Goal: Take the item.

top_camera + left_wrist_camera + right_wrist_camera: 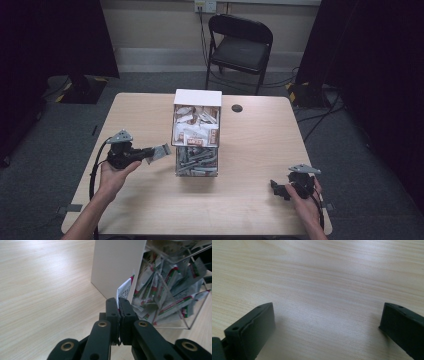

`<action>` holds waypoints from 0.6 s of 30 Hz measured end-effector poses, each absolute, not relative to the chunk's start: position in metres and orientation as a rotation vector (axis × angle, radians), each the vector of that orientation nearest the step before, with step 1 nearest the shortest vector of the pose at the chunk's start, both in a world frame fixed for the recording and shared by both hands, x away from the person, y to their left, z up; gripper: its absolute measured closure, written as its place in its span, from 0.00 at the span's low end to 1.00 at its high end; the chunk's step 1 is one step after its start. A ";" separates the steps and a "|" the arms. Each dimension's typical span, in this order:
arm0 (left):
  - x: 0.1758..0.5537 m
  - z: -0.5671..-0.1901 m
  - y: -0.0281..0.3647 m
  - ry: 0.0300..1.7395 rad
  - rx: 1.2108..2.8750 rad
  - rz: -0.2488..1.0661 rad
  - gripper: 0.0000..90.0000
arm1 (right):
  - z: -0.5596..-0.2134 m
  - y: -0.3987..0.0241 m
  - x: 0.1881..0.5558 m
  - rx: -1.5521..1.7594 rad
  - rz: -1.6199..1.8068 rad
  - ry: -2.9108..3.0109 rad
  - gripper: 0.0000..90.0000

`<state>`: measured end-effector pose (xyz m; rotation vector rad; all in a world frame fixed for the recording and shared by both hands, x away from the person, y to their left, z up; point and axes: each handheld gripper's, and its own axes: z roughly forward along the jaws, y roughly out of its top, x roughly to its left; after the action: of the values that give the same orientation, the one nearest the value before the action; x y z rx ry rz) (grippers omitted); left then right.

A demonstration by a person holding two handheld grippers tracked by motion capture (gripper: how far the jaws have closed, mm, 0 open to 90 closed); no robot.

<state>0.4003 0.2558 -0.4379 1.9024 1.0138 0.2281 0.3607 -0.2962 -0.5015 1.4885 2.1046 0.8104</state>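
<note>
A two-tier clear box with a white back panel [197, 97] stands at the table's middle. Its upper tier holds white and brown sachets [196, 129], its lower tier grey ones [196, 161]. My left gripper [151, 153] hovers just left of the box, shut on a thin white sachet [162, 151]. In the left gripper view the sachet [124, 291] sticks up from between the shut jaws [119, 303], close to the box's white wall [115, 265], with printed sachets [172, 290] behind clear plastic. My right gripper [278, 189] rests low near the table's front right, its jaws [328, 308] wide open over bare wood.
A small black round disc [237, 108] lies on the table right of the box. A black folding chair [240, 45] stands beyond the far edge. Bare light-wood tabletop [250, 150] stretches between the box and my right gripper.
</note>
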 end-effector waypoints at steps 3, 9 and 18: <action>0.403 -0.441 0.252 1.018 1.914 0.225 0.98 | -0.501 -0.296 0.361 1.488 0.810 2.105 0.00; 0.406 -0.452 0.247 1.013 1.930 0.202 0.98 | -0.501 -0.296 0.361 1.485 0.813 2.109 0.00; 0.406 -0.464 0.246 1.023 1.951 0.174 0.98 | -0.501 -0.296 0.361 1.484 0.813 2.110 0.00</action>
<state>0.4064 0.2461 -0.4641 1.9508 1.0227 0.1742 0.3605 -0.2960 -0.5014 1.4840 2.1097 0.8129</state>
